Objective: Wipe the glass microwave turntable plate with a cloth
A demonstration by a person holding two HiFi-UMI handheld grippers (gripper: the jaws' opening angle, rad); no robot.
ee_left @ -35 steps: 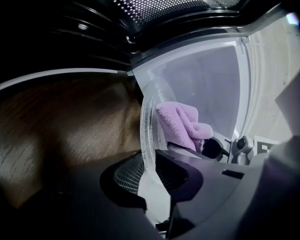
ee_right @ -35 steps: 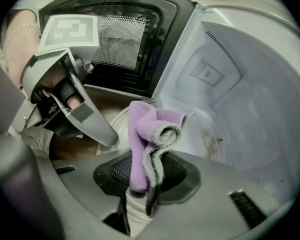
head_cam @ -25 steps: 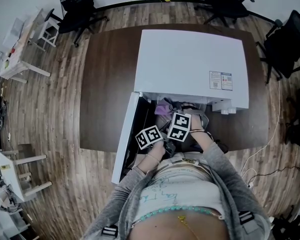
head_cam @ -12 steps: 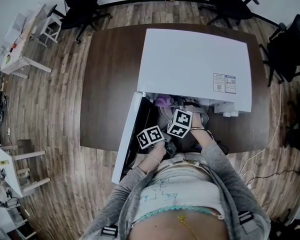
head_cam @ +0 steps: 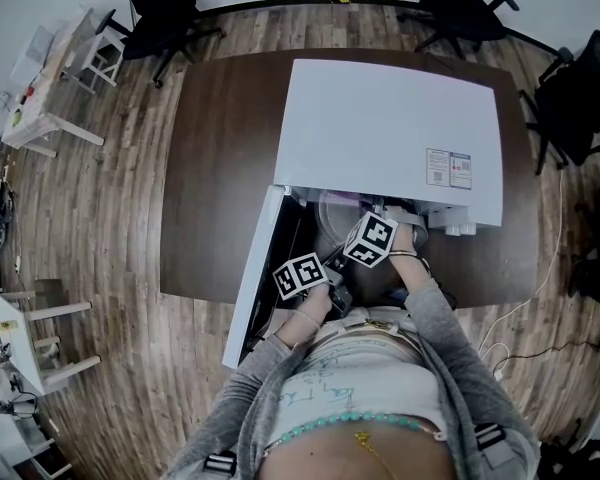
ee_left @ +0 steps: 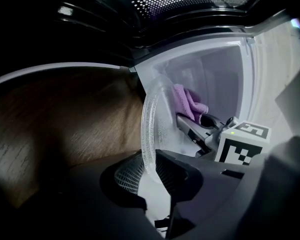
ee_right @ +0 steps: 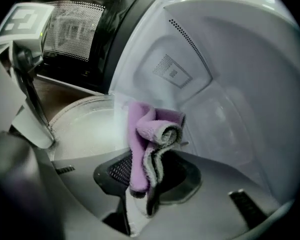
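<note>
Left gripper point(ee_left: 151, 171) jaws clamped on rim of glass turntable plate point(ee_left: 151, 129), plate held at mouth of open white microwave point(head_cam: 390, 138) on brown table point(head_cam: 210, 168), right gripper point(ee_right: 150, 179) jaws pinching folded purple cloth point(ee_right: 145, 139), cloth beside plate face, contact not discernible

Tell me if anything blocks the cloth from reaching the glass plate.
Nothing visible does. The right gripper holds the purple cloth right beside the glass plate, whose face is bare, at the open microwave. The left gripper clamps only the plate's rim, away from the cloth.
</note>
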